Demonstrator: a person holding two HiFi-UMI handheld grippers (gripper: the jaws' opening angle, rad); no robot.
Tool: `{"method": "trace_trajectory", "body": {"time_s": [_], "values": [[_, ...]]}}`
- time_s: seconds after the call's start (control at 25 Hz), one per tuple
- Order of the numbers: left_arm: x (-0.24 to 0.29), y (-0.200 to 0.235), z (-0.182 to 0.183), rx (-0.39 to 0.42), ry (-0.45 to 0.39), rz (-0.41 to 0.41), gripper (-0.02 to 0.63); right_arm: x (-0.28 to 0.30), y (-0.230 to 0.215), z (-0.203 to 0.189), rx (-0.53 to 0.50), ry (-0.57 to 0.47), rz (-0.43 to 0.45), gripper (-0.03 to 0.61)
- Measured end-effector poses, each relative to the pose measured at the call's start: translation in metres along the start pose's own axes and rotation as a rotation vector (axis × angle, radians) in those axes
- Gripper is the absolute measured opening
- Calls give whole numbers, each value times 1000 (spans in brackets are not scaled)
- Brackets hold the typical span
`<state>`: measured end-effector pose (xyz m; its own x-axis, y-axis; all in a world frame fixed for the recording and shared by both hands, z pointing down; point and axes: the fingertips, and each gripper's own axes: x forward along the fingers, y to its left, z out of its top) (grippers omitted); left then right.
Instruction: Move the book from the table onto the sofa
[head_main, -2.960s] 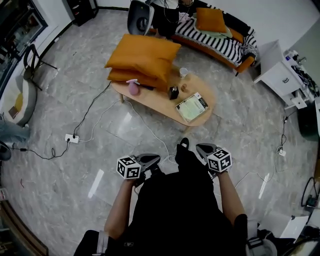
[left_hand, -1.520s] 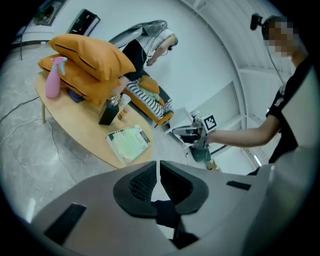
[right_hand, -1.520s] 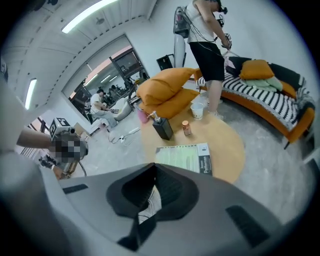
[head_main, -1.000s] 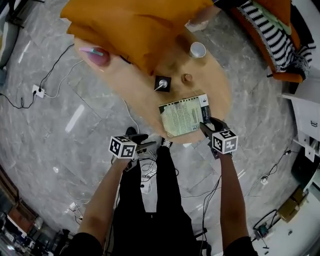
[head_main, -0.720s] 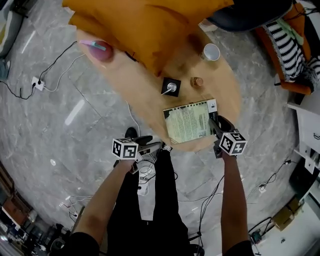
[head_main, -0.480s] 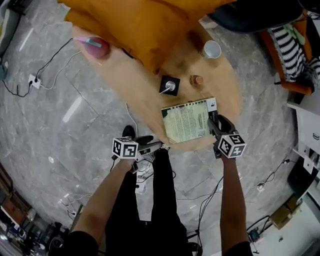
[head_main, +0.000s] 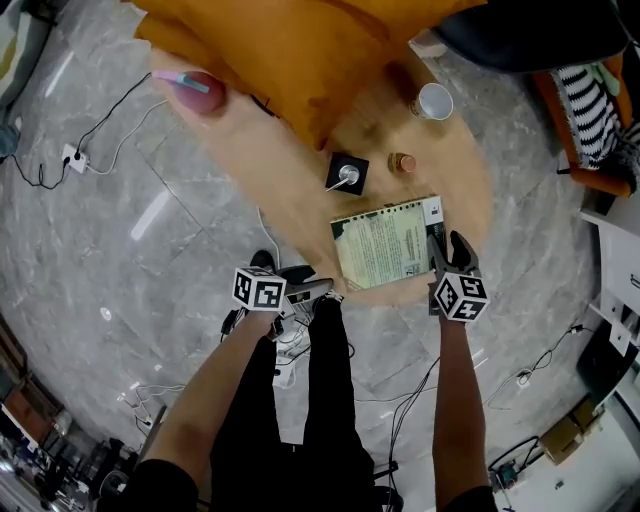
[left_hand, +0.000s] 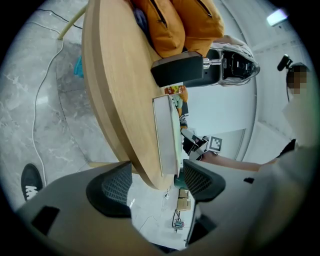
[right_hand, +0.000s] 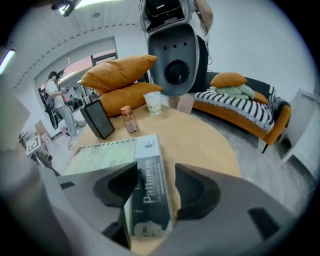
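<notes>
The book (head_main: 385, 245), pale green cover up, lies flat near the front edge of the oval wooden table (head_main: 300, 190). My right gripper (head_main: 447, 250) is at its right edge. In the right gripper view the jaws (right_hand: 152, 182) stand open astride the dark spine of the book (right_hand: 115, 155), with a gap at the right pad. My left gripper (head_main: 312, 290) is level with the table's near edge. Its jaws (left_hand: 157, 182) are wide open, and the table (left_hand: 115, 75) rim and the book (left_hand: 165, 135) edge sit between them, untouched. The orange sofa (head_main: 590, 120) is at the far right.
Orange cushions (head_main: 300, 50) cover the table's far end. A paper cup (head_main: 434, 100), a small bottle (head_main: 402, 162) and a black square stand (head_main: 346, 175) are beyond the book, a pink item (head_main: 195, 90) at the left. Cables and a power strip (head_main: 72, 157) lie on the floor.
Both grippers have sunk toward the table. The right one has slid along the book's right edge until its jaws straddle the spine; the left has come in under the table's near rim.
</notes>
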<state>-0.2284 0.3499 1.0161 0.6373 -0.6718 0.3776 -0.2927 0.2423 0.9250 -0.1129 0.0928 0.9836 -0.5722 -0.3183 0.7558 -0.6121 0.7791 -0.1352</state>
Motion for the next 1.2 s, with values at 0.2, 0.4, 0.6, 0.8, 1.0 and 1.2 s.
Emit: {"method": "trace_trajectory", "body": {"time_s": [0.2, 0.4, 0.6, 0.8, 1.0, 1.2], "values": [[1, 2, 0, 7, 5, 1, 313, 3, 17, -5, 70, 17, 117, 229], [-1, 7, -6, -20, -7, -13, 313, 5, 49, -13, 57, 20, 177, 218], [-11, 8, -6, -28, -46, -20, 311, 4, 93, -19, -30, 7, 171, 199], [-16, 6, -5, -39, -66, -41, 311, 3, 112, -22, -39, -5, 125, 199], [-30, 4, 2, -61, -87, -56, 227, 3, 122, -22, -41, -10, 108, 197], [-52, -14, -2, -49, -40, -145, 176, -3, 133, -27, -19, 4, 152, 192]]}}
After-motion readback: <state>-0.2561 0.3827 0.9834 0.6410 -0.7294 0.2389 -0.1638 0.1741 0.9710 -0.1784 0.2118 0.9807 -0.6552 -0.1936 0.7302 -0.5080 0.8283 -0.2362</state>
